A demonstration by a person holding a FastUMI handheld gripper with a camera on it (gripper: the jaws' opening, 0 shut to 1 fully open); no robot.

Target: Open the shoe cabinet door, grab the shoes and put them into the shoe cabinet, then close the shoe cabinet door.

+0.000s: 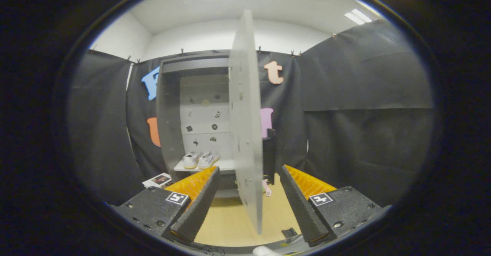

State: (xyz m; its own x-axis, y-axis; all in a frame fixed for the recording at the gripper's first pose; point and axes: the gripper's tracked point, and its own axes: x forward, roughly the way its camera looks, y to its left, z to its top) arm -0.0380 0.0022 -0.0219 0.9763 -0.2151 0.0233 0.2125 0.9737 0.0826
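Riding on the hand-held gripper (249, 206), the camera faces forward, close to the open cabinet door's (246, 121) edge.

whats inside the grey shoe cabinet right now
A pair of white shoes sits on a lower shelf of the grey shoe cabinet. The open grey door, edge-on between the open gripper fingers, covers the cabinet's right part.

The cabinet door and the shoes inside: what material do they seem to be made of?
The cabinet door, standing open edge-on between the fingers of the open claw, looks like painted or laminated board: flat, matt pale grey, with small drilled holes. The shoes on the cabinet shelf look like white canvas or similar fabric with paler soles; they are too small to be sure.
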